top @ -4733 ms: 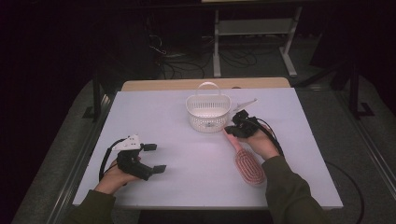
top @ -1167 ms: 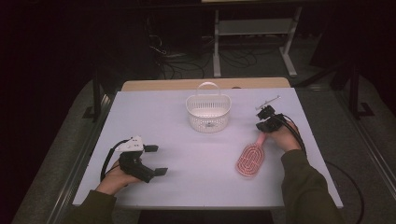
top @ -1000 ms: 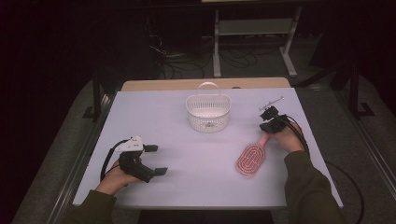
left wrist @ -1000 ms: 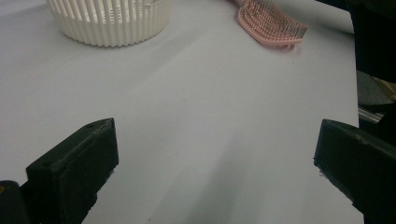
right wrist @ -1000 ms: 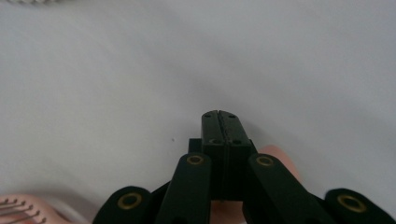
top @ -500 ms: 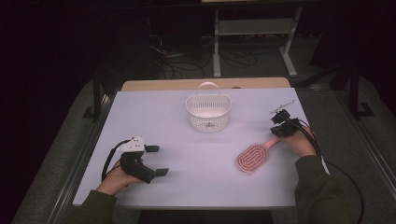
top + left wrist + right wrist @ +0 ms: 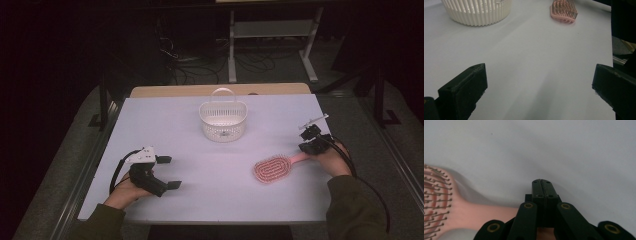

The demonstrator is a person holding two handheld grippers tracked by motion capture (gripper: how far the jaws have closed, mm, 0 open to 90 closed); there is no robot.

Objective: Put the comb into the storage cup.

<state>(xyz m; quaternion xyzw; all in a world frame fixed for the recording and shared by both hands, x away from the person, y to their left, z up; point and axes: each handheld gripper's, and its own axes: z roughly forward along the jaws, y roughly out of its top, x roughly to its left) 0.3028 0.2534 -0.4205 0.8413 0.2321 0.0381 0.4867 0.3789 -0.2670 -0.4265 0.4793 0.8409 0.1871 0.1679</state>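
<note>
Pink paddle hairbrush (image 7: 274, 168) lying bristles-up at the table's (image 7: 165, 125) right, well clear of the white basket (image 7: 223, 121): light, rigid plastic, best pinched at its slim handle. Right gripper (image 7: 541, 182) jaws closed, empty, over that handle; left gripper (image 7: 166, 172) jaws wide apart, empty

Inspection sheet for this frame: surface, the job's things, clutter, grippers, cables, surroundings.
Surface: pale table top, bare between items.
Job's things: pink hairbrush lying bristles up at the right; white basket upright at the back centre.
Clutter: nothing seen.
Grippers: left gripper open, resting on the table; right gripper shut, its tips past the brush handle.
Cables: one black cable trails from each gripper.
Surroundings: dark room, metal frame behind the table.
</note>
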